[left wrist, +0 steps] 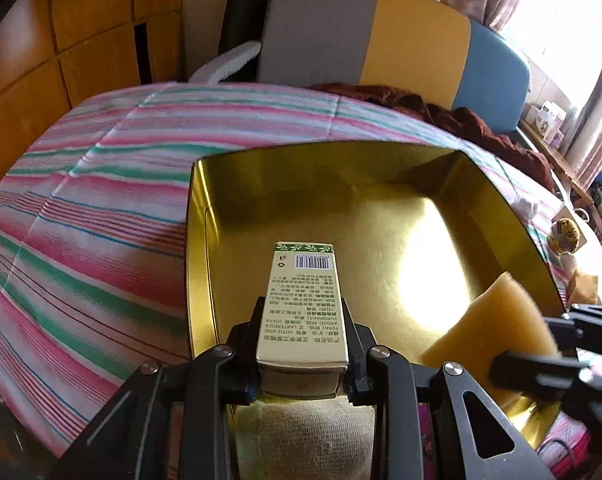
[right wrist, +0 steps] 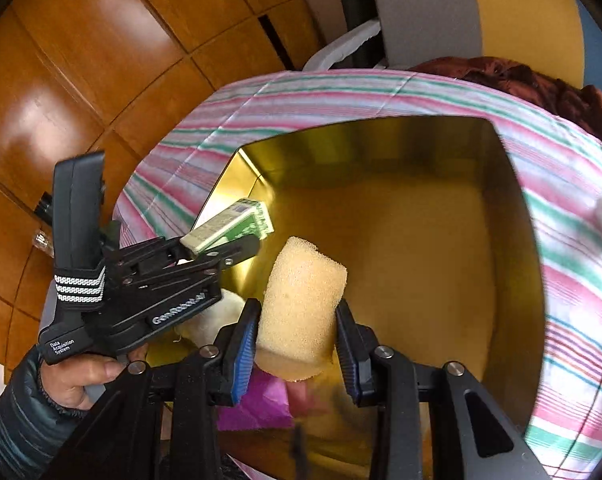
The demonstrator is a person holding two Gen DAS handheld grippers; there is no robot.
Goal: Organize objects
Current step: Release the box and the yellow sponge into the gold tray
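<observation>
A gold metal tin [left wrist: 381, 168] lies open on the striped bedspread; it also shows in the right wrist view [right wrist: 421, 216]. My left gripper [left wrist: 303, 320] is shut on a pale green printed carton [left wrist: 303, 300] and holds it over the tin's near left part. The carton [right wrist: 229, 228] and left gripper [right wrist: 221, 250] also show in the right wrist view. My right gripper [right wrist: 297, 332] is shut on a yellow sponge [right wrist: 301, 300], held over the tin's near edge. The sponge [left wrist: 489, 328] and right gripper [left wrist: 549, 344] show at the right of the left wrist view.
The striped bedspread [left wrist: 101, 200] covers the bed. A dark red blanket [left wrist: 461, 120] lies by the grey, yellow and blue headboard [left wrist: 381, 40]. Wooden cabinet doors [right wrist: 81, 60] stand to the left. Small items [left wrist: 565, 236] lie beyond the tin's right wall. A magenta thing [right wrist: 261, 400] lies under my right gripper.
</observation>
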